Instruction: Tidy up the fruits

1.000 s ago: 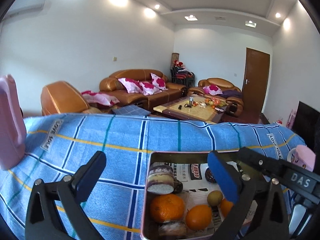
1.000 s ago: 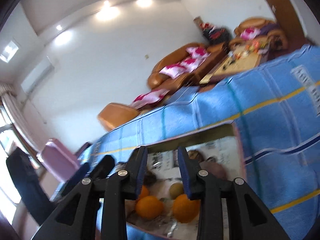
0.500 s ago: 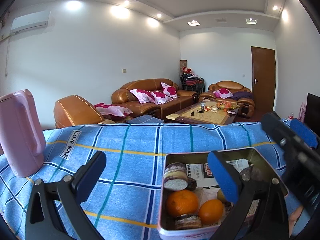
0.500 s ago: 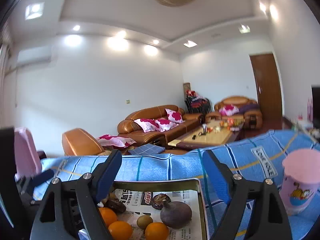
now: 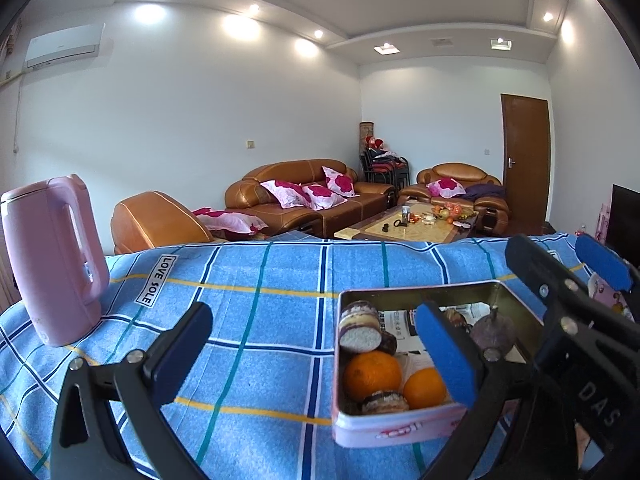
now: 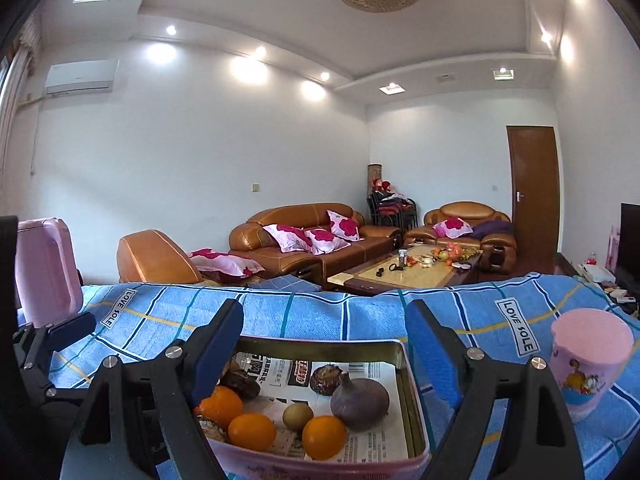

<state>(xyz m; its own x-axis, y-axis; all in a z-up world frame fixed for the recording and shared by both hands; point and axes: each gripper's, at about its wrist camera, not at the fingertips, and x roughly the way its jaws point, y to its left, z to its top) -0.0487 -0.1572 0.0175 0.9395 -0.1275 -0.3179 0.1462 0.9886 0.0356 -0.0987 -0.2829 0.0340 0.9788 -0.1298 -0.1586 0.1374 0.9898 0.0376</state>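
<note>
A pink metal tin (image 5: 400, 430) (image 6: 416, 392) lined with newspaper sits on the blue checked cloth. It holds oranges (image 5: 372, 374) (image 6: 324, 436), a small green-brown fruit (image 6: 298, 416), a dark purple round fruit (image 6: 360, 398) (image 5: 492, 330) and dark cut fruit pieces (image 5: 360, 326). My left gripper (image 5: 316, 356) is open and empty, low over the cloth at the tin's left side. My right gripper (image 6: 324, 348) is open and empty, above the tin; it also shows in the left wrist view (image 5: 560, 272).
A pink kettle (image 5: 52, 256) (image 6: 48, 268) stands at the left of the cloth-covered table (image 5: 260, 280). A pink cup (image 6: 588, 360) stands right of the tin. Beyond the table's far edge are brown sofas (image 5: 308, 200) and a coffee table (image 5: 416, 228).
Both grippers pulled back and levelled, so the views widened. The right gripper opened from nearly closed and untilted. The fruit in the tin has not moved.
</note>
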